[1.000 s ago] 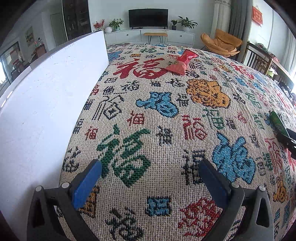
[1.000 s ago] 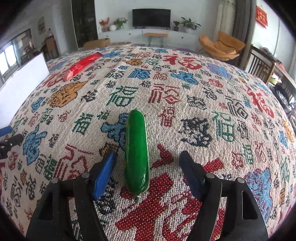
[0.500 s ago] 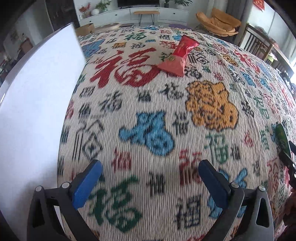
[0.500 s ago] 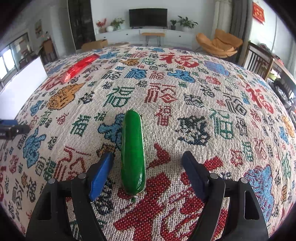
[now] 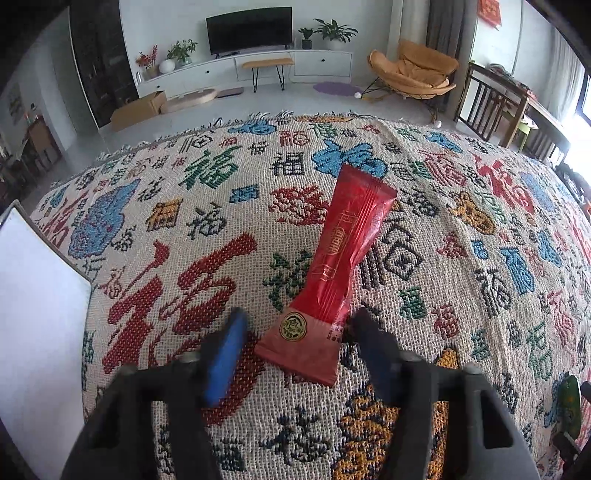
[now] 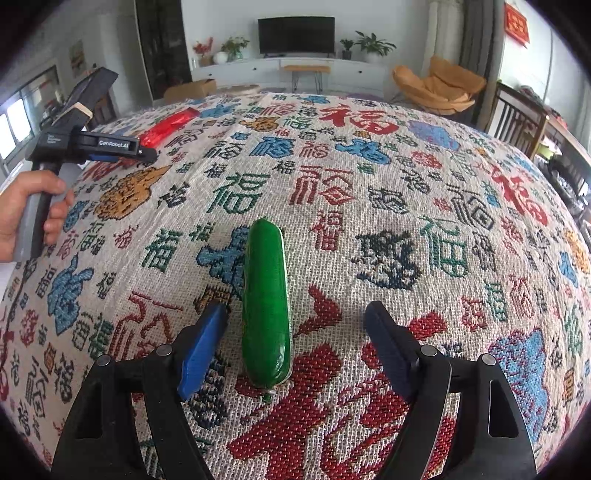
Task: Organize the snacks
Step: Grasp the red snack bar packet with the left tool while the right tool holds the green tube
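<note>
1. On the patterned cloth surface [image 5: 155,229], the left gripper [image 5: 297,332] is closing its jaws; the red snack packet [image 5: 332,273] lies between them, not yet pinched.
2. Between the wide jaws of the right gripper [image 6: 295,321] lies the green snack packet [image 6: 266,306], untouched.

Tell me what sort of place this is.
Most likely a home living room: a television on a low white cabinet, potted plants and an orange lounge chair behind the cloth-covered table.

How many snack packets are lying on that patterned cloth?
2. A red packet lies between the left gripper's closing jaws, near the white board. A green packet lies between the right gripper's open jaws. Others could lie outside the views.
</note>
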